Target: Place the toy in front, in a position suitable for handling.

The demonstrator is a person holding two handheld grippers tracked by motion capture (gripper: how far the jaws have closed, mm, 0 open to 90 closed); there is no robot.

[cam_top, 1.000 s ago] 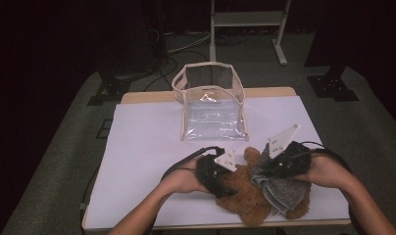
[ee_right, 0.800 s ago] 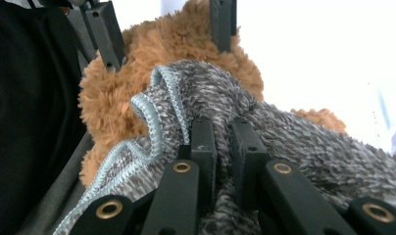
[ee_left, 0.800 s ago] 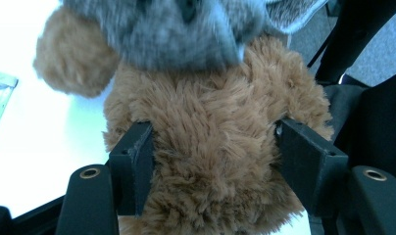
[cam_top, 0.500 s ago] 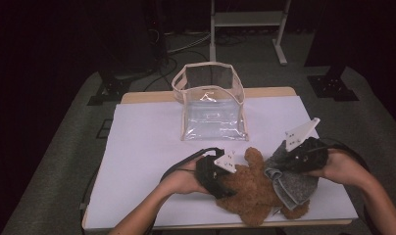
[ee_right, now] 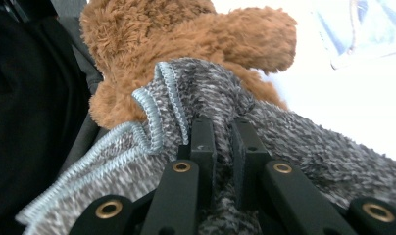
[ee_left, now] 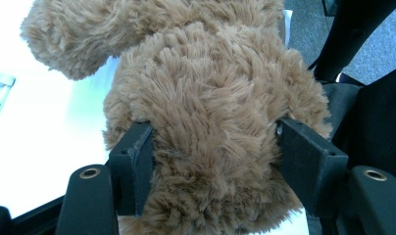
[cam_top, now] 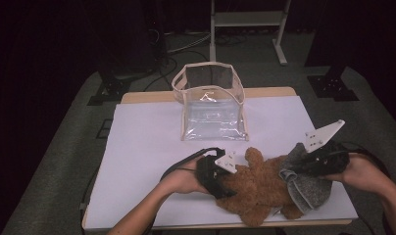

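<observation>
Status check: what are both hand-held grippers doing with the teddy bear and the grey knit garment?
Left hand-held gripper clamped on teddy bear. Right hand-held gripper shut on grey knit garment, at the bear's right side. Clear bag stands apart behind, nothing in the way.

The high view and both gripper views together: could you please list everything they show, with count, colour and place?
teddy bear: one, brown, lying at the near edge of the table, between the two grippers.
knitted garment: one, grey with a pale blue ribbed edge, on the bear's right side.
clear bag: one, transparent with beige trim, standing open at the far middle of the table.
table: one, white top with a wooden edge.
metal frame: one, pale, on the floor beyond the table.
left gripper: one, black, jaws clamped on the bear.
right gripper: one, black, jaws pinching the knitted garment.
</observation>
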